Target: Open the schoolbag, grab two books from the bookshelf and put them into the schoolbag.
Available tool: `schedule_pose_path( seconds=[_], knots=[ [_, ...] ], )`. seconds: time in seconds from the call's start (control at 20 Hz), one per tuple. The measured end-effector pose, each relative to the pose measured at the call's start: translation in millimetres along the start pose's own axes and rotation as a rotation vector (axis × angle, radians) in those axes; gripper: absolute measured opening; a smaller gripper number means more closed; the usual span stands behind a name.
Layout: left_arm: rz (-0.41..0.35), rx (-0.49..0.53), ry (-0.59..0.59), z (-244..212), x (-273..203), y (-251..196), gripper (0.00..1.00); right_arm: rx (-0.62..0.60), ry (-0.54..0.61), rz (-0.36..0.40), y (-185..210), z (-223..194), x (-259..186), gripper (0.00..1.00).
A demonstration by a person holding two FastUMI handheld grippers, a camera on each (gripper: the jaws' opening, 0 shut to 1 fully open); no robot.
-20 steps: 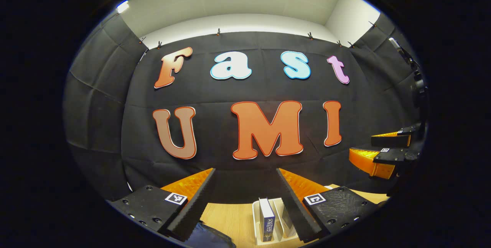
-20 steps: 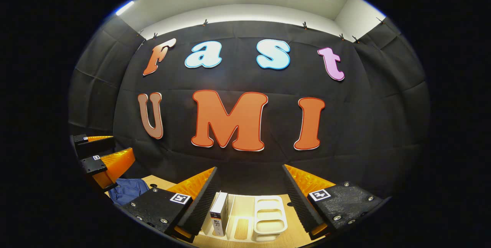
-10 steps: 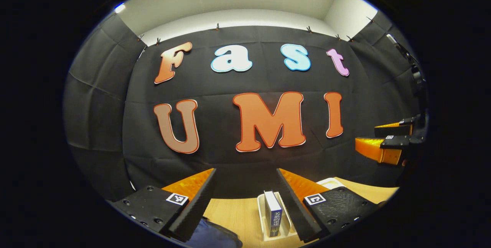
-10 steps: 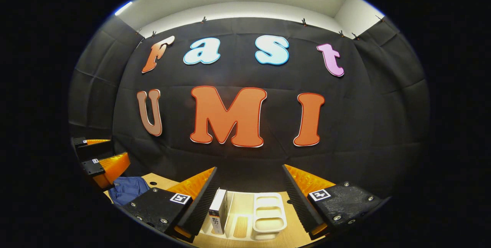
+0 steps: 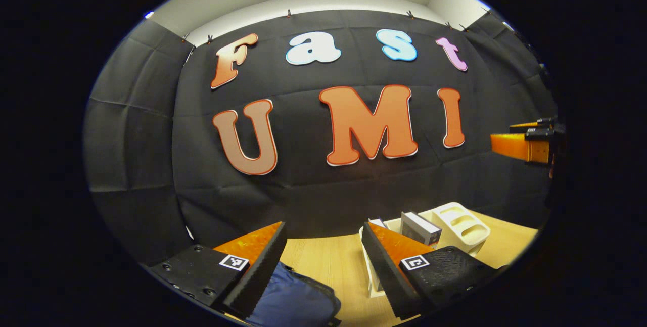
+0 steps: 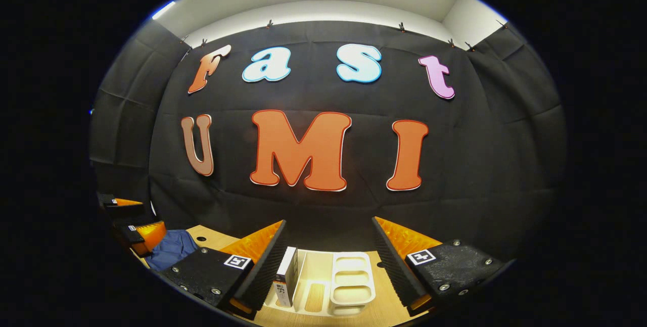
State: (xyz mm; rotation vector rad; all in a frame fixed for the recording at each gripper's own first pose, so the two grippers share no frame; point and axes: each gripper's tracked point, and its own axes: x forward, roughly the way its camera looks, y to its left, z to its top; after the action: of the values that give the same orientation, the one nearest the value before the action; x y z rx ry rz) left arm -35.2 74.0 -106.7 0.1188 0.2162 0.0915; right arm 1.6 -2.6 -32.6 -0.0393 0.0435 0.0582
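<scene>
Two grippers are up in the air with fingers wide apart, holding nothing. The left gripper (image 5: 321, 266) hangs over the blue bag (image 5: 295, 301) at the near edge of the counter (image 5: 328, 261). The right gripper (image 6: 328, 261) hangs over the white shelf (image 6: 351, 279), where a book (image 6: 285, 276) stands. The bag looks soft, so it may slide or crumple when pulled open.
</scene>
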Motion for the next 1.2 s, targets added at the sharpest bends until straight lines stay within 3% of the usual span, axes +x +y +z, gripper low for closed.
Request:
schedule_pose_path(
  seconds=[0.3,0.65,1.2],
  knots=[
    [-0.030,0.150,0.132,-73.1,2.8,-2.5,0.94,-0.003,0.019,-0.001,-4.9,-6.6,-3.4,0.96],
    [-0.050,0.402,0.350,-168.2,-1.8,8.2,0.95,-0.003,0.051,-0.017,-21.2,-21.7,-11.7,0.96],
    [-0.083,0.589,0.655,-287.8,-42.5,-2.9,0.98,-0.047,0.120,-0.029,-26.3,-42.2,-18.6,0.96]
  ],
)
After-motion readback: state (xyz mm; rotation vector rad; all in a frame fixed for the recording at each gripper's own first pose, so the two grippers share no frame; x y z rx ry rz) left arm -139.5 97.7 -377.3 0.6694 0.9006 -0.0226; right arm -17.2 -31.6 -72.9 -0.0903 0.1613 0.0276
